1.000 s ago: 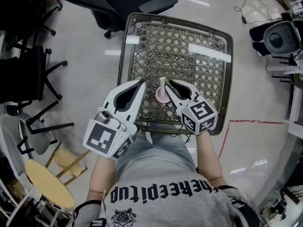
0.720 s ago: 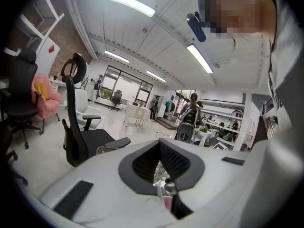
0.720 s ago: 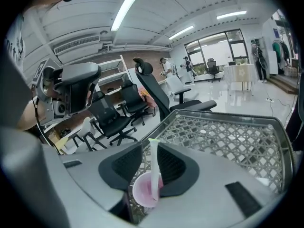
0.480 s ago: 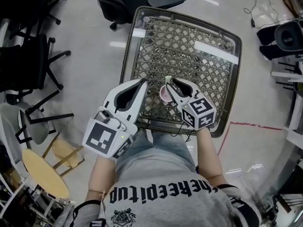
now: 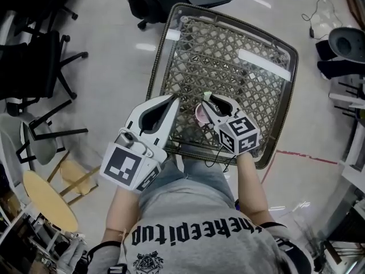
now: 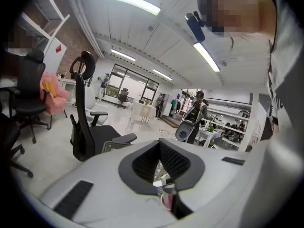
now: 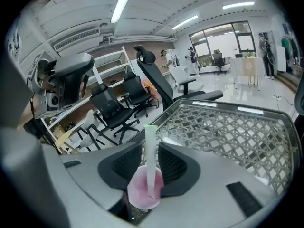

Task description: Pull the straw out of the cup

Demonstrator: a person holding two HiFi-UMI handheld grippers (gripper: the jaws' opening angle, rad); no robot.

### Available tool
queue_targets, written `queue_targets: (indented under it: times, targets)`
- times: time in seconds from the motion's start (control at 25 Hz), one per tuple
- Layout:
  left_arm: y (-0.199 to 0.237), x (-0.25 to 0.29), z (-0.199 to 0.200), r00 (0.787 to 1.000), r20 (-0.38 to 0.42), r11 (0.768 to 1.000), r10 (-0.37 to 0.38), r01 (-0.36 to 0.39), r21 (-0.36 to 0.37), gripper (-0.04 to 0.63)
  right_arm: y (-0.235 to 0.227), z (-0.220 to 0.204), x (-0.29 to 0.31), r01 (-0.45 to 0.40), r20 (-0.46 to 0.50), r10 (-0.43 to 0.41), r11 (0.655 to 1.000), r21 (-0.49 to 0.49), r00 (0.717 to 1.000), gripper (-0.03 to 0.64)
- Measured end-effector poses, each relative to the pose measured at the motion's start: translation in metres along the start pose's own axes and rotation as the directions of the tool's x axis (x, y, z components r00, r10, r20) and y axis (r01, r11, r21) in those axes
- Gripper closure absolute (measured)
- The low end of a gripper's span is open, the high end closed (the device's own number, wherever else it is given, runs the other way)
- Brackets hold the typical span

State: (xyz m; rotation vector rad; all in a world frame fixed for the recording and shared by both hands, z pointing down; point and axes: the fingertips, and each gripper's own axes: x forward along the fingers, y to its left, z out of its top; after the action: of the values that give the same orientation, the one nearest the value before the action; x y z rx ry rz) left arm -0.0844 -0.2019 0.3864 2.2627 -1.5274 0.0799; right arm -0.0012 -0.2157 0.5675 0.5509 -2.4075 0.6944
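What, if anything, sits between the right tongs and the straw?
Nothing visible. The straw stands upright in the pink cup, already between the jaws of the right tongs, with a gap on each side. The jaws have just been opening and the pads are not on it. Above the straw, the way out looks clear.

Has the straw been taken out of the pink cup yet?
No, the straw stands upright inside the pink cup.
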Motion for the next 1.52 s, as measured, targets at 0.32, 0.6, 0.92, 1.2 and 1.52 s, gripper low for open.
queue_targets:
  times: [0.32, 0.6, 0.92, 1.2, 1.52]
  targets:
    - [0.009, -0.005, -0.004, 1.0, 0.0, 1.0, 0.025, -0.025, -0.011, 0.568, 0.002, -0.006, 0.01, -0.003, -0.034, 0.002, 1.0, -0.026, 0.999, 0.488]
    - [0.01, -0.01, -0.006, 1.0, 0.003, 1.0, 0.027, -0.027, -0.013, 0.568, 0.001, -0.009, 0.01, 0.027, -0.036, -0.028, 0.999, -0.04, 0.999, 0.561]
    - [0.006, -0.014, -0.002, 1.0, 0.011, 1.0, 0.008, -0.008, -0.005, 0.568, 0.003, 0.0, 0.0, 0.047, -0.001, -0.047, 0.999, -0.021, 0.999, 0.563]
    - [-0.004, -0.016, 0.006, 0.999, 0.019, 0.999, -0.04, 0.04, 0.006, 0.568, 0.01, 0.011, -0.016, 0.081, 0.038, -0.081, 0.997, -0.014, 0.996, 0.565]
    - [-0.019, -0.015, 0.013, 0.994, 0.017, 0.993, -0.111, 0.11, 0.034, 0.568, 0.016, 0.023, -0.04, 0.14, 0.104, -0.14, 0.99, 0.009, 0.985, 0.565]
